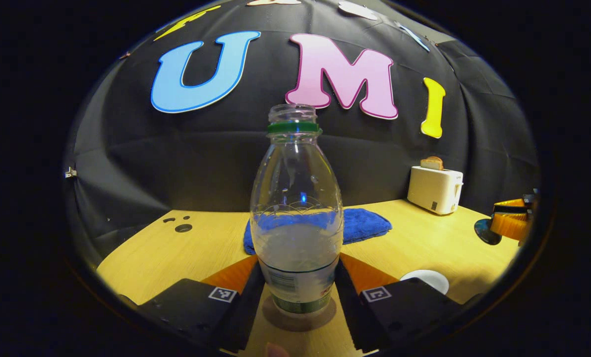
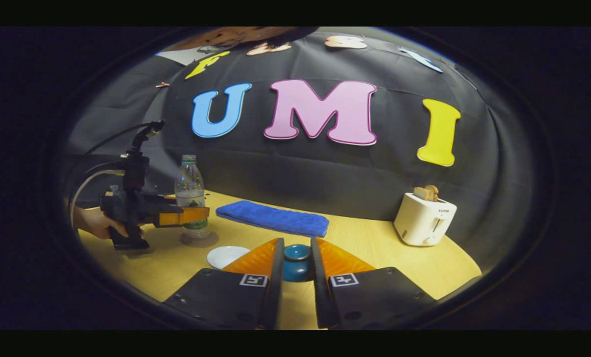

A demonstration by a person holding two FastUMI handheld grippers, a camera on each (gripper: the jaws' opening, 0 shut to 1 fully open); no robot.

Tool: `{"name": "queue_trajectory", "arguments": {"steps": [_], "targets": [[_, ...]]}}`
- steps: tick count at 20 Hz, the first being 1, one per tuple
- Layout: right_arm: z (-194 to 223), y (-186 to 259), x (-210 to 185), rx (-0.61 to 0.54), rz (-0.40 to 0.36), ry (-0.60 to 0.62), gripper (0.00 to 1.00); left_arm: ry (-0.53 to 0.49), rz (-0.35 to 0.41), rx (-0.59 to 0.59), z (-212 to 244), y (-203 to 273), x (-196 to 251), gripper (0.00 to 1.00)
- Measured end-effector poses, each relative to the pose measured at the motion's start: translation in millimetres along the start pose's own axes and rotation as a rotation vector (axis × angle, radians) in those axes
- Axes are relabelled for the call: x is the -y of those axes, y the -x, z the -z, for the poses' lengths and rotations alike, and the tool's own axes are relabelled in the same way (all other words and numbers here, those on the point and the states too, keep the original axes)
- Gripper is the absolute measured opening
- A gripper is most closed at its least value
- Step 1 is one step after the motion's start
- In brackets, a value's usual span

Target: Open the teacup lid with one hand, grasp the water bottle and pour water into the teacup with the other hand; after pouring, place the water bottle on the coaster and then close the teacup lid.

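Water bottle is set upright on the coaster, flanked by the left tool, released. Teacup lid is framed by the right tool; its grip cannot be told.

1. Water bottle: upright on a round coaster, uncapped, green ring at the neck, roughly a third full.
2. Left gripper: one finger on each side of the bottle's lower label; whether both press on it cannot be told.
3. Blue towel: flat on the wooden table, behind the bottle.
4. White toaster: far right of the table, a bread slice standing out of its top.
5. White saucer: near the right finger, partly hidden.
6. Other gripper: at the right edge, cut off, over a dark round thing.
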State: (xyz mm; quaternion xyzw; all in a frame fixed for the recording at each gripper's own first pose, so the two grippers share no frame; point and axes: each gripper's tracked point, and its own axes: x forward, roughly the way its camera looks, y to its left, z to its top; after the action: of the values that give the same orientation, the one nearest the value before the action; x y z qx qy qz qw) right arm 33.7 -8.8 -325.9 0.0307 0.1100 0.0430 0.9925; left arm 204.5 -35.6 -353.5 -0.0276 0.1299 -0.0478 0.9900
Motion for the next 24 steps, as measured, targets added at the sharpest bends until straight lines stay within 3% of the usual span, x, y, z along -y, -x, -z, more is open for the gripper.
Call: {"name": "queue_trajectory", "arguments": {"steps": [1,2,6,8,9,10,11,15,19,20,24], "targets": [[0,0,-1,-0.001,-0.003,-0.002,0.26,0.002,-0.002,-0.005,2,-1,0,0.77],[1,0,-2,-0.001,-0.003,-0.003,0.36,0.005,0.0,-0.012,5,-2,0,0.77],[1,-1,-8,-0.005,-0.011,-0.011,0.26,0.022,0.014,-0.027,11,4,3,0.82],[-1,-3,-12,-0.006,-0.017,-0.024,0.31,0.023,0.016,-0.035,17,8,2,0.89],[-1,-4,-14,-0.006,-0.021,-0.032,0.26,0.018,0.014,-0.043,20,10,1,0.93],[-1,-5,-19,-0.005,-0.029,-0.041,0.31,0.011,0.012,-0.053,23,12,0,0.94],[-1,-7,-23,-0.005,-0.038,-0.048,0.36,0.004,0.015,-0.062,27,16,0,0.94],[2,-17,-47,-0.006,-0.085,-0.077,0.27,-0.02,0.01,-0.087,38,37,-3,0.94],[11,-32,-75,-0.028,-0.142,-0.139,0.36,0.008,-0.002,-0.133,55,65,-8,0.95],[14,-35,-80,-0.037,-0.151,-0.153,0.31,0.017,-0.007,-0.141,58,72,-9,0.94],[28,-47,-96,-0.066,-0.168,-0.162,0.31,0.005,-0.022,-0.145,64,95,-16,0.94]]}}
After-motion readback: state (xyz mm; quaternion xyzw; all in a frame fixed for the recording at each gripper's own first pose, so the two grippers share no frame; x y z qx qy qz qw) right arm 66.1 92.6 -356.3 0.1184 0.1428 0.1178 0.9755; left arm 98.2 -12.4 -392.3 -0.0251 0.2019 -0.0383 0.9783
